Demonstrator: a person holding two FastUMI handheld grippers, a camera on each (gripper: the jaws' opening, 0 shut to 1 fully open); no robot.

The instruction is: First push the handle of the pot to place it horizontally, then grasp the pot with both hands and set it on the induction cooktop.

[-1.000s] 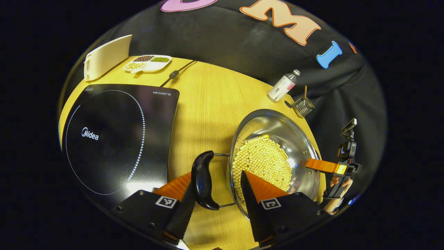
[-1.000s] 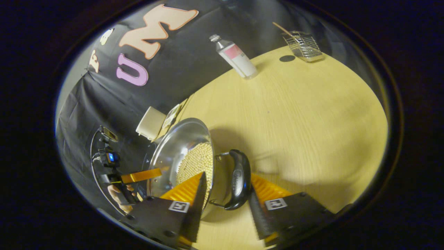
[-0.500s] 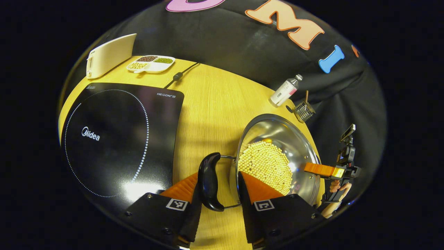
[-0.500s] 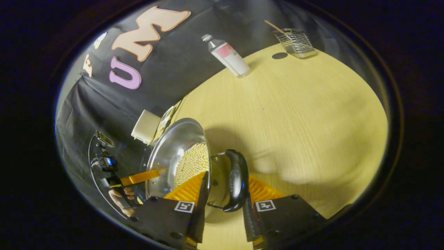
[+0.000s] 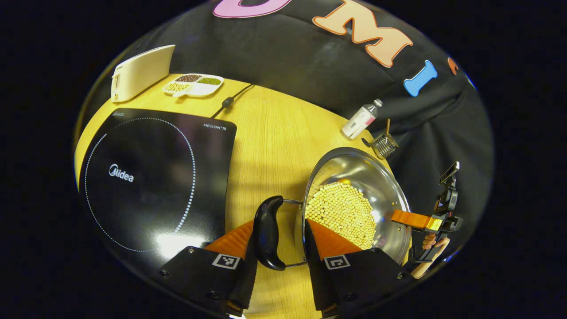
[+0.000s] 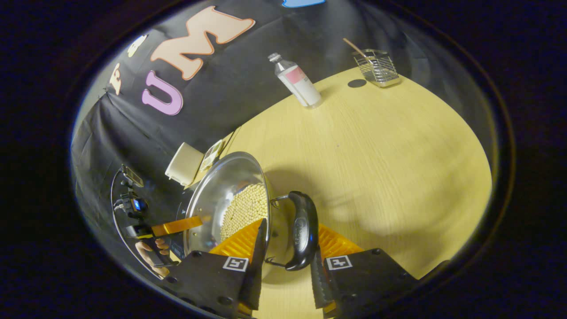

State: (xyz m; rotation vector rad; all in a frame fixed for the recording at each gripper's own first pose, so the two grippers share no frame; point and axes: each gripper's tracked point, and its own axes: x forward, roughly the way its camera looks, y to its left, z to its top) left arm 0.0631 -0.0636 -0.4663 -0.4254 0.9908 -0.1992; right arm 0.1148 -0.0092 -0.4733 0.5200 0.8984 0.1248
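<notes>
Both handles lie horizontal and each pair of tongs, left tongs (image 5: 280, 261) and right tongs (image 6: 285, 261), is clamped on one; the pot (image 5: 354, 199) sits on the tabletop (image 5: 270, 133) beside the induction cooktop (image 5: 150, 177), so a level joint lift follows.

The right gripper (image 6: 283, 248) has its two fingers closed around the pot's black handle (image 6: 302, 237) and rim. The steel pot (image 6: 221, 190), holding pale beans (image 6: 246, 208), rests on the wooden table (image 6: 390, 150). Beyond the pot's far side, the other gripper (image 6: 177, 225) reaches its rim. Well behind the pot stand a bottle (image 6: 297, 82) and a wire basket (image 6: 377, 67).
</notes>
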